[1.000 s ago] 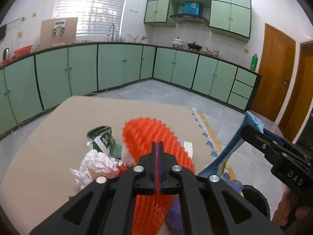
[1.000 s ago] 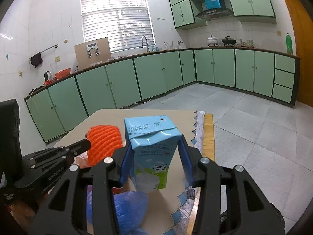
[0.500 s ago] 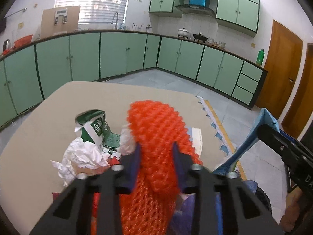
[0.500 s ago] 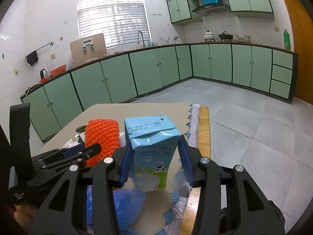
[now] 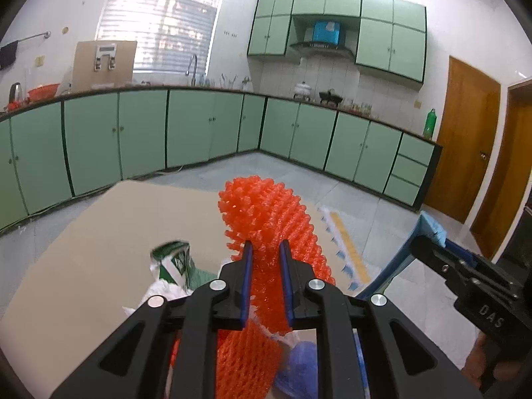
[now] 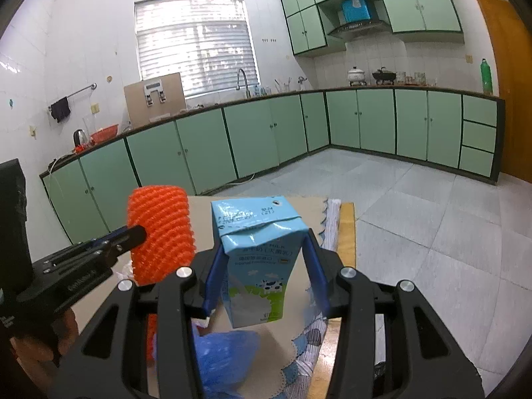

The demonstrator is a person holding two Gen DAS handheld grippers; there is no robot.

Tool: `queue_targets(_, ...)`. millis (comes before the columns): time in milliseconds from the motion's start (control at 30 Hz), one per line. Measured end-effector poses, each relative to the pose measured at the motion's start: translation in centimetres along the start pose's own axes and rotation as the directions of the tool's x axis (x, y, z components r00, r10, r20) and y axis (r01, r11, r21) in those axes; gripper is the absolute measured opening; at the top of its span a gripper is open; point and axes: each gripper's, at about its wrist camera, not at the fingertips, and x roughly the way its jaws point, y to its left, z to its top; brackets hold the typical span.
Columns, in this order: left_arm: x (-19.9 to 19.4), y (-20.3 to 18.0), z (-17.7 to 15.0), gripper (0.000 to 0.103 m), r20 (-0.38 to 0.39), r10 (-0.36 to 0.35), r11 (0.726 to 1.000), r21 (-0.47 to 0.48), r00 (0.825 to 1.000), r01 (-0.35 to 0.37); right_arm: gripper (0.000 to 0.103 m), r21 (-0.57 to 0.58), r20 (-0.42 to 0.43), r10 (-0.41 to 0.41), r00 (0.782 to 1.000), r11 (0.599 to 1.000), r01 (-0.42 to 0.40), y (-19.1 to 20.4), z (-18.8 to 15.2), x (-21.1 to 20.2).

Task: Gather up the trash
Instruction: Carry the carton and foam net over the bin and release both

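Orange foam netting, a soft mesh sleeve of the kind that wraps fruit, fills the middle of the left wrist view. The left gripper has its blue-padded jaws closing on the sleeve, which is squeezed narrow between the pads and flares out above and below them, lifted off the table. Under it lies a crumpled blue plastic bag, and to the left a wad of white tissue beside a torn green and white paper wrapper, all on the tan tabletop.

In the right wrist view the right gripper pinches a light blue milk carton printed with a cow, its blue pads pressed on the carton's two sides. The carton stands upright between them, its base clear of the tabletop, with the blue bag below and to the left. Near the table's right edge lies a striped cloth with blue scalloped trim. To the left, the other gripper holds the orange sleeve just beside the carton.

Farther off are the grey tiled floor, a run of mint green base cabinets under a dark counter, a bright window with white blinds, green wall cupboards and a brown wooden door.
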Motion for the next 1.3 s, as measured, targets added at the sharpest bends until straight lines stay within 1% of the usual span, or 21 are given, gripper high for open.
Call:
queue_targets(167, -1.8, 0.1, 1.4, 0.016, 0.033, -0.024, 1.0, -0.019, 0.999, 0.025, 0.043, 0.002, 0.04, -0.004, 0.999, 1.0, 0.004, -0.1, 0.9, -2.0)
queue_targets(333, -3.6, -1.3, 2.1, 0.016, 0.047, -0.026, 0.999, 0.025, 0.999, 0.025, 0.043, 0.0, 0.071, -0.02, 0.997, 1.0, 0.02, -0.4, 1.6, -4.7)
queue_targets(467, -4.7, -3.2, 1.4, 0.016, 0.033, -0.045, 0.998, 0.055, 0.998, 0.043, 0.043, 0.006, 0.079, -0.045, 0.996, 0.999, 0.045, -1.5, 1.5, -7.0)
queue_targets(600, -5.2, -5.9, 0.2, 0.016, 0.0, -0.096, 0.993, 0.076, 0.995, 0.095, 0.043, 0.031, 0.076, -0.09, 0.993, 0.996, 0.087, -3.5, 0.7, -9.7)
queue_targets(667, -5.2, -7.3, -0.3, 0.016, -0.018, -0.126, 0.988, 0.084, 0.992, 0.127, 0.043, 0.049, 0.068, -0.125, 0.99, 0.991, 0.122, -5.0, -0.1, -11.4)
queue_targets(833, -5.1, -12.0, -2.1, 0.016, -0.06, -0.216, 0.968, 0.12, 0.975, 0.222, 0.043, 0.063, 0.036, -0.223, 0.974, 0.973, 0.22, -8.2, -2.3, -14.7)
queue_targets(933, -4.9, -14.9, -3.7, 0.016, -0.097, -0.266, 0.951, 0.137, 0.959, 0.278, 0.043, 0.078, 0.011, -0.285, 0.959, 0.956, 0.283, -10.3, -3.8, -16.5)
queue_targets(1000, -4.6, -17.0, -5.0, 0.016, -0.126, -0.3, 0.938, 0.145, 0.946, 0.316, 0.043, 0.088, -0.004, -0.324, 0.946, 0.942, 0.323, -11.7, -4.8, -17.7)
queue_targets(1167, -3.7, -21.0, -7.5, 0.016, -0.183, -0.349, 0.912, 0.161, 0.919, 0.378, 0.043, 0.093, -0.034, -0.4, 0.916, 0.911, 0.401, -14.1, -7.3, -19.4)
queue_targets(1300, -3.0, -23.1, -9.0, 0.016, -0.212, -0.366, 0.897, 0.178, 0.906, 0.404, 0.043, 0.116, -0.079, -0.432, 0.898, 0.891, 0.439, -16.2, -9.5, -19.8)
